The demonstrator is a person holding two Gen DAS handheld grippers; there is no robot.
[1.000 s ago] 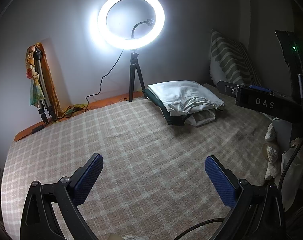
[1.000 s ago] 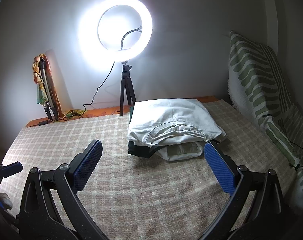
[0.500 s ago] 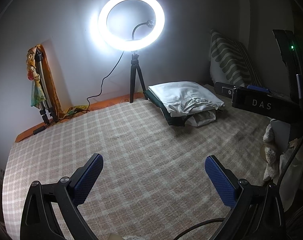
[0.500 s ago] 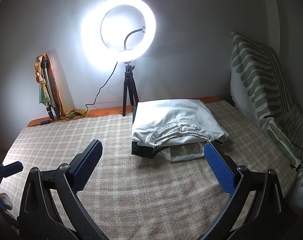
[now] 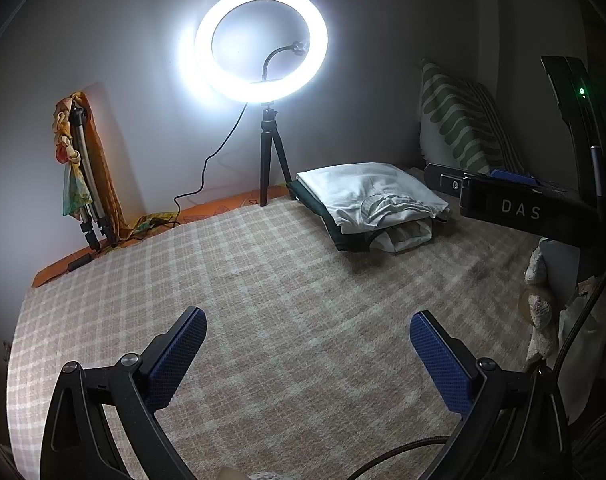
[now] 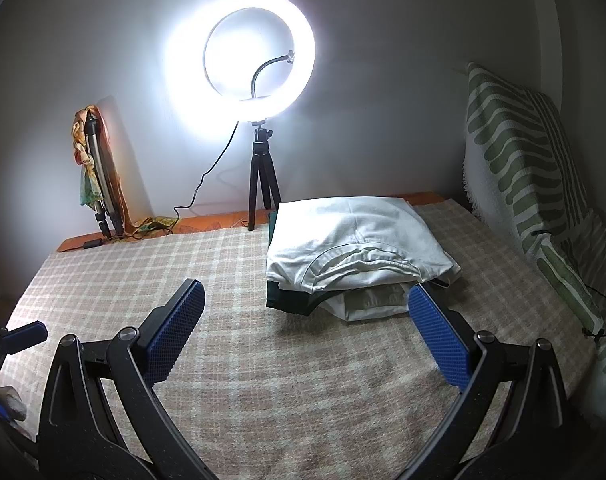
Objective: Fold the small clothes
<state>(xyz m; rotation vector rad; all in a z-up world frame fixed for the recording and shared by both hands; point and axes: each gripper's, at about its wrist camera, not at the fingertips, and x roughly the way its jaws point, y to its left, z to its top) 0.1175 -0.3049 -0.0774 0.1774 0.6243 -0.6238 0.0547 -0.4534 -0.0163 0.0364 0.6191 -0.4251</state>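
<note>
Approaching over half a second, the empty, wide-open right claw [image 6: 305, 320] is brought nearer the stack of folded white and dark-green cotton clothes [image 6: 355, 248] at one o'clock on the checked beige bedspread [image 6: 231, 380]; the left claw [image 5: 307, 344], likewise spread, is held back, suggesting a pickup.

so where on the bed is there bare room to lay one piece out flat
The widest bare patch of the checked blanket runs from the clothes stack left to the blanket's edge and forward to both open grippers. A narrower strip lies between the stack and the striped pillows. The back edge is crowded by the ring light tripod, its cable and a folded tripod.
</note>
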